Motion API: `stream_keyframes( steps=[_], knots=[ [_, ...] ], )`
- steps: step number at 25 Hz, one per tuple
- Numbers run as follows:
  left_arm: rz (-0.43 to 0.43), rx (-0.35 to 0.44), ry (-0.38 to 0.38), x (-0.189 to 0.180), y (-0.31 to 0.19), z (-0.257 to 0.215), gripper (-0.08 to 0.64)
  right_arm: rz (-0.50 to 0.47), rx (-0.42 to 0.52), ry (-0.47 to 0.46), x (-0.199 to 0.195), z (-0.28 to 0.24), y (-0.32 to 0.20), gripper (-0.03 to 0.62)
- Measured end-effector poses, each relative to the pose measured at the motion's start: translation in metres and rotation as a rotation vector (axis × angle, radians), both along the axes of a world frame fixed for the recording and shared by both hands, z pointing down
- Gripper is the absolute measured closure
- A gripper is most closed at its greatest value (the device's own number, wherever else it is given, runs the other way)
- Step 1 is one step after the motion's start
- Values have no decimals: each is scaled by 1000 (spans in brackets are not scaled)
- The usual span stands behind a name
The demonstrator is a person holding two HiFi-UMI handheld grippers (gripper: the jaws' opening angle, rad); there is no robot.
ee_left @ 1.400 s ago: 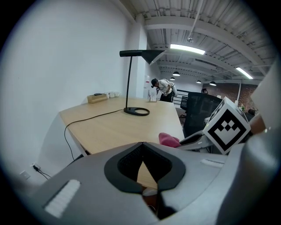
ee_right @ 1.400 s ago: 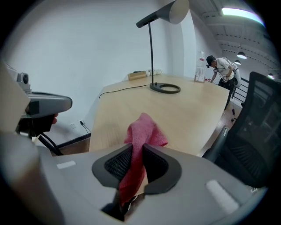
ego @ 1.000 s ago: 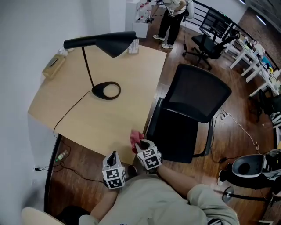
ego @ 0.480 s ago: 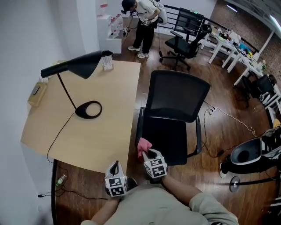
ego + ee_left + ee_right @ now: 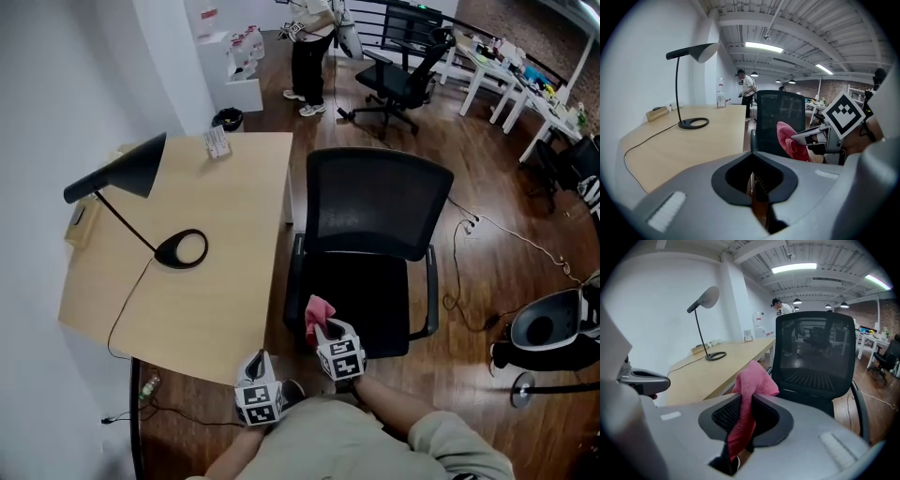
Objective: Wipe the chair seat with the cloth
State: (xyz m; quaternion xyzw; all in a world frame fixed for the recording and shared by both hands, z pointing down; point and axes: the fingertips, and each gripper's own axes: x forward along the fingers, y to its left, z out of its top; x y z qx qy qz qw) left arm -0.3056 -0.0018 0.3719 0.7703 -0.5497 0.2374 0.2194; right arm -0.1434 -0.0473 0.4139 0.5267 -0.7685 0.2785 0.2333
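A black office chair (image 5: 380, 211) stands pushed against the wooden desk's right side, its dark seat (image 5: 375, 291) facing me. My right gripper (image 5: 322, 325) is shut on a pink cloth (image 5: 319, 307) that hangs over the seat's near left corner, a little above it. In the right gripper view the cloth (image 5: 750, 385) bunches up out of the jaws, with the chair (image 5: 815, 357) straight ahead. My left gripper (image 5: 260, 364) is shut and holds nothing, low by the desk's near corner. From the left gripper view the cloth (image 5: 790, 140) shows at right, in front of the chair (image 5: 780, 117).
The desk (image 5: 216, 244) carries a black lamp (image 5: 141, 197) with its cable and a few small items at the far edge. A person (image 5: 314, 37) stands at the back near more chairs (image 5: 398, 70). A round grey machine (image 5: 548, 328) sits on the floor at right.
Both grippers have swung right, away from the desk's edge toward the chair. The pink cloth, still held, now hangs over the seat's near left corner instead of the desk.
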Motion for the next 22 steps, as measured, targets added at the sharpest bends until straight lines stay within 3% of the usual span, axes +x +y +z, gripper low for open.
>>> stream_keyframes(
  steps=[9, 13, 22],
  knots=[
    [8, -24, -64, 96, -55, 4, 555, -46, -42, -76, 67, 30, -45, 526],
    [14, -30, -33, 141, -76, 9, 555, -45, -87, -81, 95, 59, -67, 526],
    [36, -141, 35, 172, -121, 97, 555, -60, -149, -62, 99, 143, -129, 526]
  ],
)
